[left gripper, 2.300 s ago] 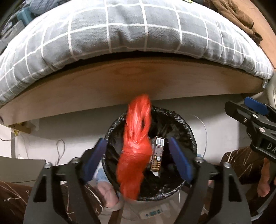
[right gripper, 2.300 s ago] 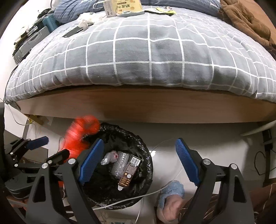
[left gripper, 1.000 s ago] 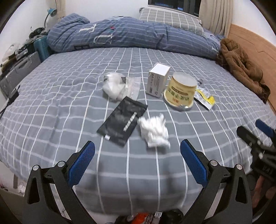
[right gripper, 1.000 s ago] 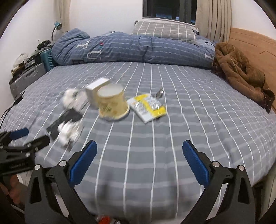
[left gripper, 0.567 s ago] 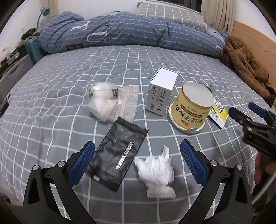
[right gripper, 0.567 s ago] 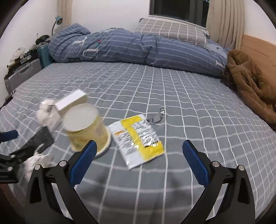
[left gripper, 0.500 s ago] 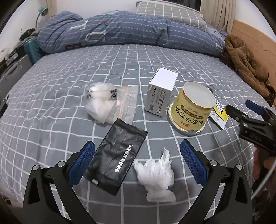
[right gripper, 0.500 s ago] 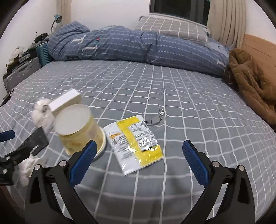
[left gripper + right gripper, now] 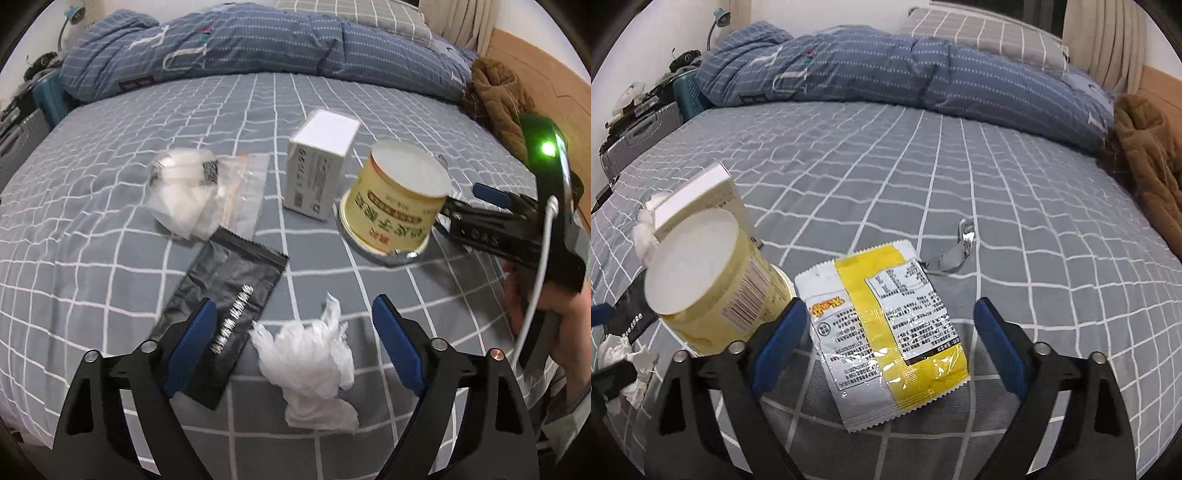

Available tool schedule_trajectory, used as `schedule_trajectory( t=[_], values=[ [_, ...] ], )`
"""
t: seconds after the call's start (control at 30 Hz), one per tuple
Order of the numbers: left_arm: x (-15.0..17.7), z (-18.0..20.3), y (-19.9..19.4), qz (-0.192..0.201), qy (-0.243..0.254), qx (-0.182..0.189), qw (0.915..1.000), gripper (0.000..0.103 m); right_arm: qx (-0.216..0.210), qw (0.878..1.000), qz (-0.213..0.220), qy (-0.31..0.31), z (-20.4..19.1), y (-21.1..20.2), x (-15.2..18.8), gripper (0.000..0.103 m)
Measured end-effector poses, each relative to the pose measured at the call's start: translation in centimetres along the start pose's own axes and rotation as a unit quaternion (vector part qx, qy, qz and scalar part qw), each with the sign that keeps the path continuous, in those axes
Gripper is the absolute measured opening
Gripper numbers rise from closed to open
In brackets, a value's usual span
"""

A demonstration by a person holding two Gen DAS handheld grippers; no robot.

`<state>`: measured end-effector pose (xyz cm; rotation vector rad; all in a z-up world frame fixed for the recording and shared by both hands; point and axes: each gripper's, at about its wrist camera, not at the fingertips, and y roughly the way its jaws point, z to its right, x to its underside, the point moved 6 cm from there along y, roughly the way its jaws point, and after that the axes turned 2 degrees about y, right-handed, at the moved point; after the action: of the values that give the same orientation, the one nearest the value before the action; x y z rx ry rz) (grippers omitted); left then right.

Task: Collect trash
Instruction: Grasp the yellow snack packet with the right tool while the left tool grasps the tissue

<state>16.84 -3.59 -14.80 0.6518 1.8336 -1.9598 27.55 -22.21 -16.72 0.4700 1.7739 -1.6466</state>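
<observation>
Closing, both grippers straddle unpinched trash: left gripper (image 9: 291,341) over crumpled tissue (image 9: 308,363), right gripper (image 9: 888,341) over yellow wrapper (image 9: 886,336).

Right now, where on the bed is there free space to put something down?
Free: the grey checked bedsheet between the yellow snack wrapper, the blue duvet and the brown coat. Crowded: around the yellow paper tub, white box, black pouch and crumpled tissue.

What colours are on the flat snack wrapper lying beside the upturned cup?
Yellow and white snack wrapper, printed with dark text; clearest in the right wrist view.
</observation>
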Motion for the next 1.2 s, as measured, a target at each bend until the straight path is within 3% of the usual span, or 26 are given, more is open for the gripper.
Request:
schedule_trajectory(
  t=[0.27, 0.57, 0.67, 0.9, 1.2],
  values=[
    [1.8, 1.8, 1.5, -0.03, 0.021, 0.009, 0.9993, 0.057, -0.008, 1.0, -0.013, 0.001, -0.1, 0.7, 0.5, 0.063],
    [2.1, 2.0, 1.4, -0.03, 0.023, 0.006, 0.9993, 0.028, -0.009, 0.999, -0.032, 0.012, 0.4, 1.0, 1.0, 0.048],
    [2.2, 2.2, 1.2, -0.03, 0.028, 0.005, 0.9992, 0.022, -0.015, 0.999, -0.038, 0.018, 0.3, 1.1, 1.2, 0.037],
    [2.0, 2.6, 0.8, -0.028, 0.029, 0.01, 0.9992, 0.016, -0.009, 0.999, -0.033, 0.011, -0.1, 0.5, 1.0, 0.01],
    [0.6, 2.2, 0.2, -0.013, 0.022, 0.012, 0.9996, 0.016, -0.004, 1.0, -0.022, 0.022, 0.2, -0.8, 0.8, 0.008]
  ],
)
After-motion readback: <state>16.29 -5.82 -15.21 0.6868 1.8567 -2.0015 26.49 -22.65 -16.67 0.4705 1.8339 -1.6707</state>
